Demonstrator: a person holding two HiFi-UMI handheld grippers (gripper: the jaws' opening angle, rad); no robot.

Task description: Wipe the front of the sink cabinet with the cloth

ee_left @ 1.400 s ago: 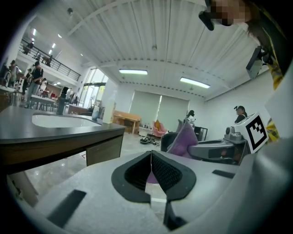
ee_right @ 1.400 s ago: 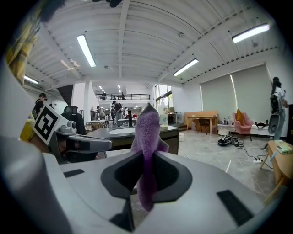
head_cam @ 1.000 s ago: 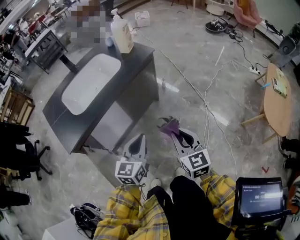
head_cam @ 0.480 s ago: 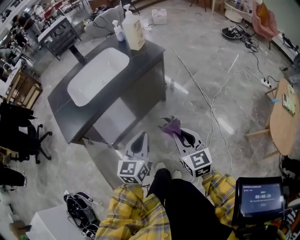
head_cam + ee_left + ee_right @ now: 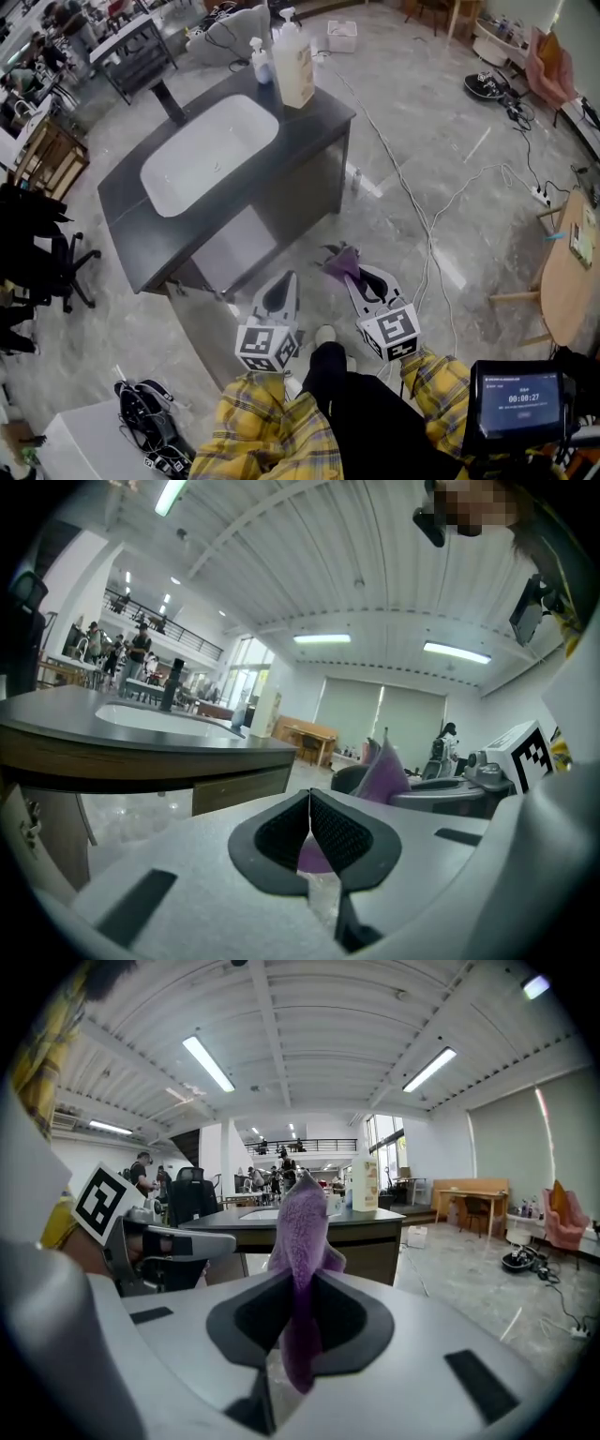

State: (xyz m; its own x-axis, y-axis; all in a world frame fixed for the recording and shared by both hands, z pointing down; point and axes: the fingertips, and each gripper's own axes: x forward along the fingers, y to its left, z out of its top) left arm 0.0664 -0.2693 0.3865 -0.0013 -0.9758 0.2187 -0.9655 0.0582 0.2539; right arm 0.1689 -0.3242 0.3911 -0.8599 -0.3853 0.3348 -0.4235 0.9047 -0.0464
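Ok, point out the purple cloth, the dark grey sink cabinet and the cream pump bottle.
purple cloth [image 5: 302, 1227]: right gripper view, the bunched part above the jaws.
dark grey sink cabinet [image 5: 300, 190]: head view, the side facing the person.
cream pump bottle [image 5: 296, 64]: head view, its body.

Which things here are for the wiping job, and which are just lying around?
For the job: purple cloth, right gripper holding it, sink cabinet.
Just lying about: soap bottles, floor cables, round table.

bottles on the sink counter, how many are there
2. A large pump bottle stands at the far right corner of the counter; a smaller bottle sits just left of it. Another could hide behind them.
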